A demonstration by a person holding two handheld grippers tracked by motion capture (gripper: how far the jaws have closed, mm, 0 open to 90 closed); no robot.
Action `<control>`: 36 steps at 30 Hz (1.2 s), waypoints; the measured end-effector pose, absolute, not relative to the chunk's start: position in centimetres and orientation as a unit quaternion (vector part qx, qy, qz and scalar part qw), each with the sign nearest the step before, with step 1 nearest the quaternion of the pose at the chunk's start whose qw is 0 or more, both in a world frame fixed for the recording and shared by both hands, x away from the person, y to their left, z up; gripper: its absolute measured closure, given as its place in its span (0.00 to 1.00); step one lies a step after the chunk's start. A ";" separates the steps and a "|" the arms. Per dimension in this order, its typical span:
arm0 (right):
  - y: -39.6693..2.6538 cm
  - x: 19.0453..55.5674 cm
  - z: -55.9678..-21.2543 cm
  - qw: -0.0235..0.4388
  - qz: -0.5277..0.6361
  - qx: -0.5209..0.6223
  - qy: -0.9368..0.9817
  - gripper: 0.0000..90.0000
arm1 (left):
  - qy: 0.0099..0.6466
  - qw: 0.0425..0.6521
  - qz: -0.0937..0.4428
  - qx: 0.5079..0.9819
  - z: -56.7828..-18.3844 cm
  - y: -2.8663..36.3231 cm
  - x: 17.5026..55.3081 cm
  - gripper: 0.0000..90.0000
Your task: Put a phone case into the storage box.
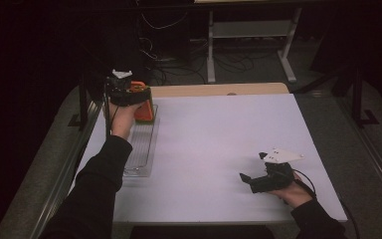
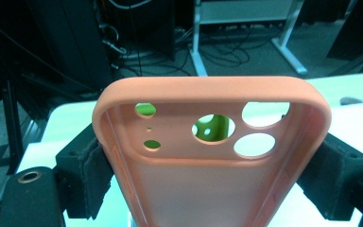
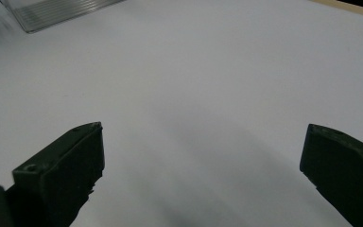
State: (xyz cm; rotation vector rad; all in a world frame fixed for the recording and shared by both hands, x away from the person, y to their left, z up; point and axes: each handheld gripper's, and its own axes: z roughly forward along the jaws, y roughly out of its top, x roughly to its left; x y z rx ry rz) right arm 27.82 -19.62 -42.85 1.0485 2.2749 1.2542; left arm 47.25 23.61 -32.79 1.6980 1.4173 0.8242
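1. High view: the left gripper [image 1: 138, 102] is at the far left corner of the white table [image 1: 219, 144], clamped on an orange phone case [image 1: 144, 110] that stands upright over the far end of a clear tray [image 1: 142, 149] along the table's left edge. The right gripper [image 1: 251, 180] rests near the near right corner, jaws apart and holding nothing.
2. Left gripper view: the black pads [image 2: 92, 170] press both long sides of the phone case [image 2: 208, 179], camera holes uppermost; something green shows through the holes.
3. Right gripper view: the right gripper [image 3: 201, 165] hangs wide open over bare table [image 3: 194, 80]; a corner of the tray [image 3: 56, 12] lies at the top left.
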 end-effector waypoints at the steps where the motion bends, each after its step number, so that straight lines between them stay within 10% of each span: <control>1: -19.6 27.8 -42.9 0.170 0.441 0.368 0.801 0.00 | 0.555 0.382 0.324 0.664 -33.1 23.6 47.3 0.17; 36: -19.6 27.8 -43.0 0.170 0.435 0.370 0.803 0.00 | 0.571 0.361 0.323 0.663 -37.5 23.6 49.2 0.10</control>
